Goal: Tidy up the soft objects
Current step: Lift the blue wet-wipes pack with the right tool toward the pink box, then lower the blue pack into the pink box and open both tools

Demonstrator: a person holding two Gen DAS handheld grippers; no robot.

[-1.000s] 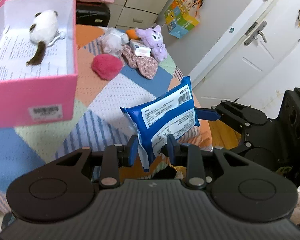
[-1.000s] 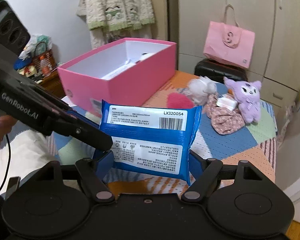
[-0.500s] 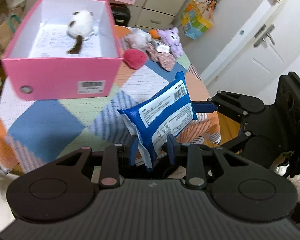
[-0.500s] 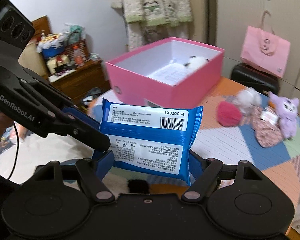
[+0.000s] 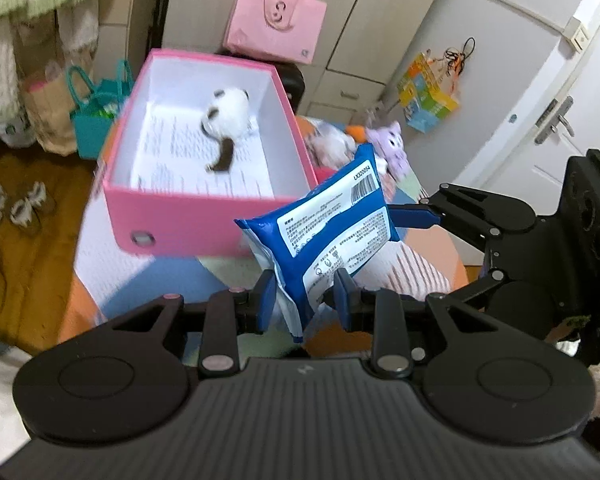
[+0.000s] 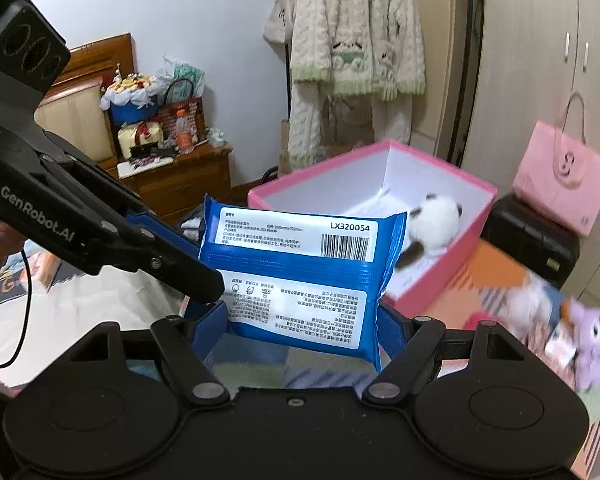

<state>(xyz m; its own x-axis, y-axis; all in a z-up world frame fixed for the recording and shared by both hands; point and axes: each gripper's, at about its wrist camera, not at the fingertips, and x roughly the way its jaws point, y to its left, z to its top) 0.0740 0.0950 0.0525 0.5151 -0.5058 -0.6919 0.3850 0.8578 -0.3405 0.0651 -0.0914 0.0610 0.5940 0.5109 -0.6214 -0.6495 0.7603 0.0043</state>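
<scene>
A blue wet-wipes pack [image 5: 324,236] is held in the air between both grippers, near the pink box [image 5: 172,216]. My left gripper [image 5: 304,300] is shut on the pack's near end. My right gripper [image 6: 296,328] clamps the pack [image 6: 300,276] across its width, fingers on both side edges. The pink box [image 6: 436,292] is open and holds a white and brown plush toy [image 5: 228,120], also in the right wrist view [image 6: 432,228]. A purple plush [image 5: 388,150] and other soft items lie on the patchwork table beyond the box.
The patchwork tablecloth [image 5: 168,280] covers a round table. A pink bag [image 5: 276,28] stands behind on a black case. A teal bag [image 5: 92,124] and shoes sit on the wooden floor at left. A white door [image 5: 540,92] is at right.
Both grippers have lifted the pack up and to the left, toward the pink box. The box now sits directly beyond the pack. The grip on the pack is unchanged.
</scene>
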